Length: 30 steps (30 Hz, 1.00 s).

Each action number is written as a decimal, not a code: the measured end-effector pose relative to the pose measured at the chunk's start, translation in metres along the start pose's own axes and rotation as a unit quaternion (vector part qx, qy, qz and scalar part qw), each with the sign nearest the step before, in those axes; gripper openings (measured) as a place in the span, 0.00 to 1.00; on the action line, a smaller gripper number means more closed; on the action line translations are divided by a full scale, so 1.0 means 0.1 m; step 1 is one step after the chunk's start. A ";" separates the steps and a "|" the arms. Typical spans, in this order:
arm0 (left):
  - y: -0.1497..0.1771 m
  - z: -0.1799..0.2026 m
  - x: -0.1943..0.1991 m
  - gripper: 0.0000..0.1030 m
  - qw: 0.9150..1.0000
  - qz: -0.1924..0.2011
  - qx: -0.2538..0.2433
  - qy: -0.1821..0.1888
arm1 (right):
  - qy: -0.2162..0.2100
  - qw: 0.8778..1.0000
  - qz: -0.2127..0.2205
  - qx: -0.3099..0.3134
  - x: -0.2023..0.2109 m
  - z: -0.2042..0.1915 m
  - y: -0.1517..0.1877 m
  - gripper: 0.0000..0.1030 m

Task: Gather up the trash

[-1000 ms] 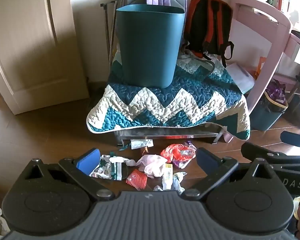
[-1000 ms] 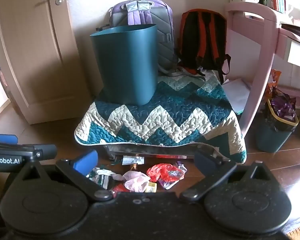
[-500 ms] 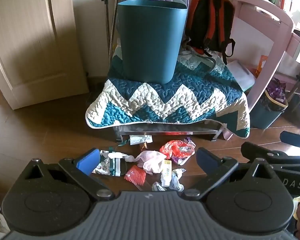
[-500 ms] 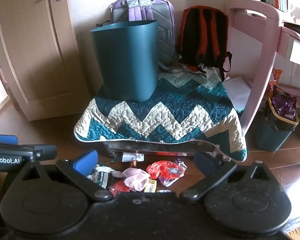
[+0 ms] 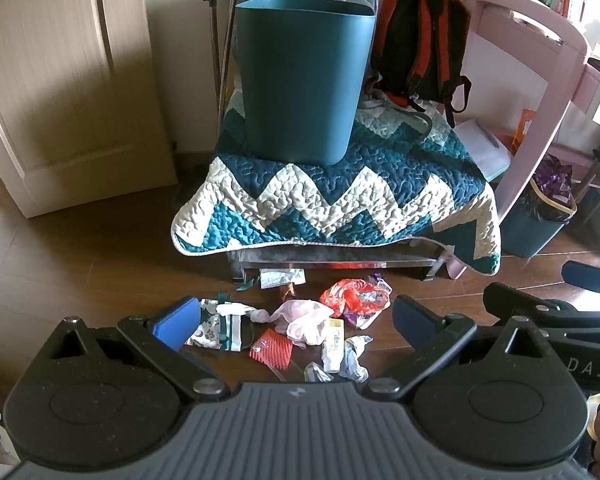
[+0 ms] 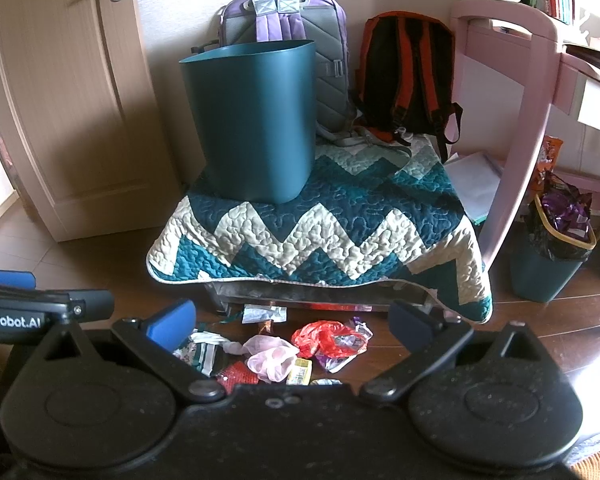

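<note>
A pile of trash lies on the dark wood floor in front of a quilt-covered bench: a pink plastic bag [image 5: 302,316] [image 6: 270,354], a red and white wrapper [image 5: 354,296] [image 6: 328,338], a red mesh piece [image 5: 270,349], a small yellow carton [image 5: 334,338] and a patterned pouch [image 5: 216,326]. A tall teal bin [image 5: 302,76] [image 6: 254,120] stands on the quilt [image 5: 336,200] [image 6: 320,232]. My left gripper [image 5: 294,318] hangs open above the pile. My right gripper [image 6: 292,320] is open too, nothing between its fingers.
A purple backpack [image 6: 284,20] and an orange-black backpack [image 6: 406,76] lean on the wall behind the bin. A pink desk leg [image 6: 516,132] and a second, full teal bin [image 6: 552,256] stand right. A closed door [image 6: 68,100] is left.
Both grippers have tilted slightly downward and drawn back, so the trash pile shows more fully between the fingers. Both stay open; nothing on the floor has moved.
</note>
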<state>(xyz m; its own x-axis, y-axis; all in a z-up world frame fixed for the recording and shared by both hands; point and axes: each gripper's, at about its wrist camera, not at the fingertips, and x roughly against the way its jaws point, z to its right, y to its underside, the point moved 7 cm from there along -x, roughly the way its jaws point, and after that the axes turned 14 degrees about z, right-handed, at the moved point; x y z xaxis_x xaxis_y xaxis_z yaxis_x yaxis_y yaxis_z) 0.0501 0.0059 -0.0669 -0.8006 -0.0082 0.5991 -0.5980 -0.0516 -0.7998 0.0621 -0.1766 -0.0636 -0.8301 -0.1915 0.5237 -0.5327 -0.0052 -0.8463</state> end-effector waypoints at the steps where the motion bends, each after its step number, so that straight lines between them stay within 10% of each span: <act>1: 0.01 0.00 0.00 1.00 1.000 -0.001 0.001 0.000 | -0.001 1.000 0.000 0.001 -0.01 0.00 0.01 1.00; 30: 0.10 0.02 0.01 1.00 1.000 -0.007 0.004 0.000 | -0.005 1.000 -0.003 0.005 0.00 -0.01 0.02 1.00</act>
<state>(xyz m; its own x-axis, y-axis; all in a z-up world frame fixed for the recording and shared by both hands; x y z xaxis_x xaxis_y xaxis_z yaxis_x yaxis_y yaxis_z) 0.0438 0.0035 -0.0744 -0.7919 -0.0077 0.6106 -0.6091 -0.0601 -0.7908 0.0612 -0.1753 -0.0648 -0.8252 -0.2008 0.5279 -0.5360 -0.0166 -0.8441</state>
